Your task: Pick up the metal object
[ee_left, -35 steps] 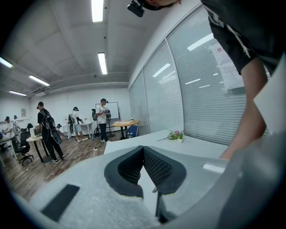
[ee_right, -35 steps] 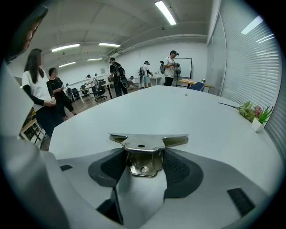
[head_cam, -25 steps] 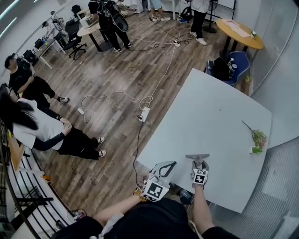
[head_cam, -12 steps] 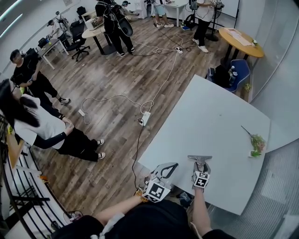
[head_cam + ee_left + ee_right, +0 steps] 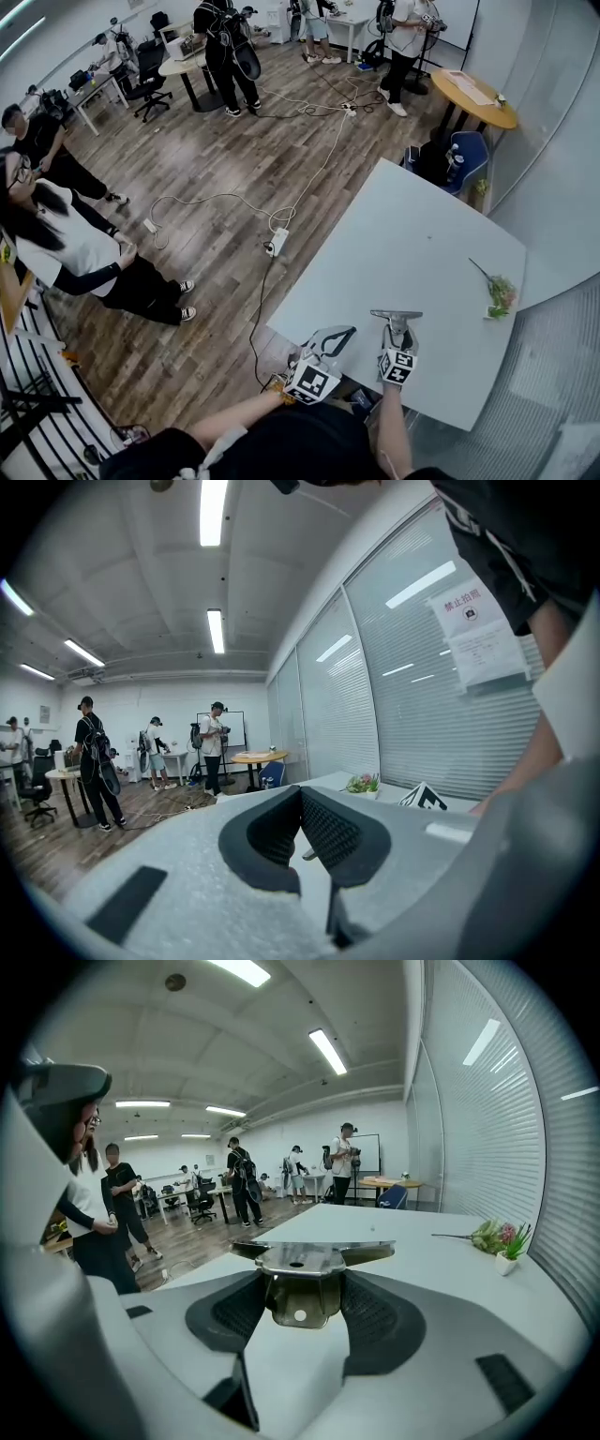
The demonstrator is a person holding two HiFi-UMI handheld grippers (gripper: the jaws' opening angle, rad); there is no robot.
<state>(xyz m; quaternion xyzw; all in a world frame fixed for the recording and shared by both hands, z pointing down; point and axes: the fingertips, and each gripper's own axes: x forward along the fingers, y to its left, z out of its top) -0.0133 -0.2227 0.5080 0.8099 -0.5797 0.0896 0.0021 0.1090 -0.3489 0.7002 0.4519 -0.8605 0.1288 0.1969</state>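
Head view: the right gripper (image 5: 397,328) reaches over the near edge of the white surface (image 5: 422,234), its jaws clamped on the metal object (image 5: 396,316). The left gripper (image 5: 339,334) is just beside it, off the surface's edge. A flower (image 5: 497,295) lies well apart, at the far right.

Left gripper view: jaws together at the tips, nothing between them.

Right gripper view: the pads (image 5: 375,1312) grip the object's lower tab, and its flat top spans above them, over the surface.
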